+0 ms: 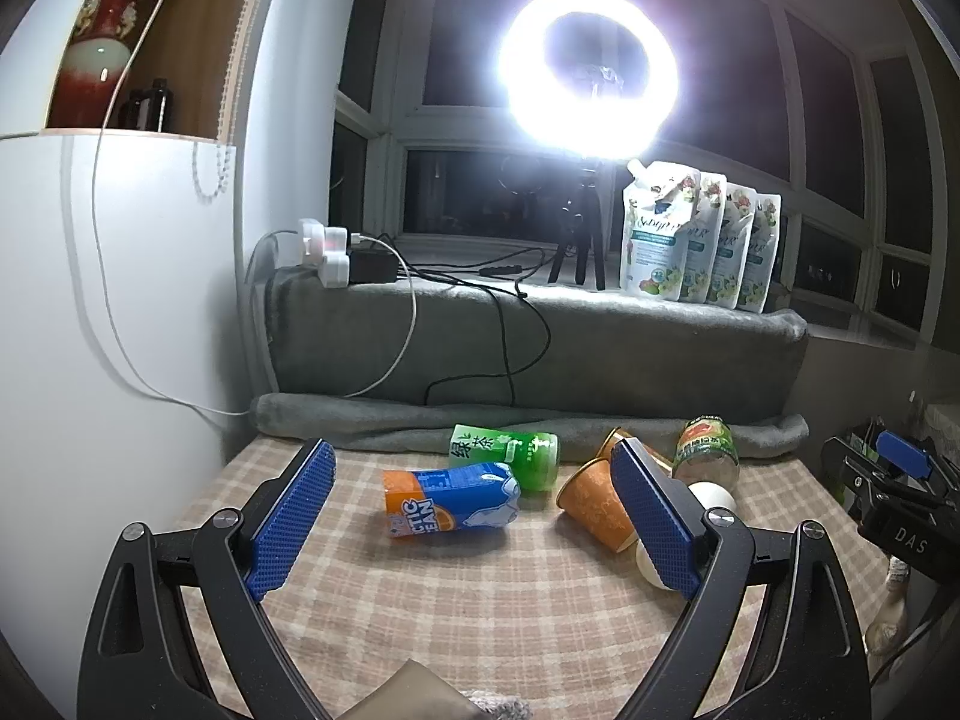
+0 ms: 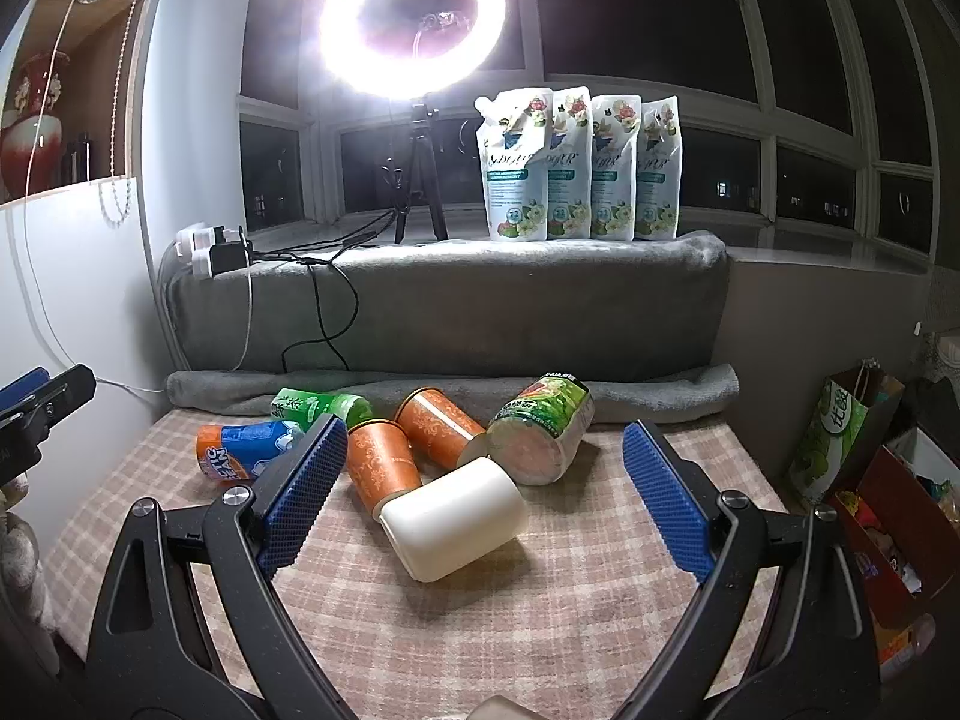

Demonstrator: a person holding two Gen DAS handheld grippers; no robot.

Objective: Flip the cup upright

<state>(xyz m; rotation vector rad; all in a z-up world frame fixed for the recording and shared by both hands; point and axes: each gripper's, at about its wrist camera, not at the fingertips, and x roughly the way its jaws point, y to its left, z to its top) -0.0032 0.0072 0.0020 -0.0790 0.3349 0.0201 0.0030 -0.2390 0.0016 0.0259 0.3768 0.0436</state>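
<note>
A white cup point(image 2: 456, 519) lies on its side on the checked table point(image 2: 540, 618), just ahead of my open right gripper point(image 2: 486, 444), between its blue pads. Two orange paper cups point(image 2: 384, 468) point(image 2: 441, 426) lie on their sides behind it. In the left wrist view the white cup point(image 1: 714, 495) is mostly hidden behind my right finger pad point(image 1: 654, 519); one orange cup point(image 1: 594, 504) lies beside it. My left gripper point(image 1: 474, 468) is open and empty above the table, with the blue-orange can point(image 1: 450, 498) between its pads.
A green tea can point(image 2: 318, 408), a green-labelled jar point(image 2: 540, 429) and the blue-orange can point(image 2: 246, 450) lie on the table. A grey towel roll point(image 2: 450, 390) lines the back edge. A ring light point(image 2: 414, 18), detergent pouches point(image 2: 576, 168) and cables stand on the sill. Bags point(image 2: 870, 480) are at the right.
</note>
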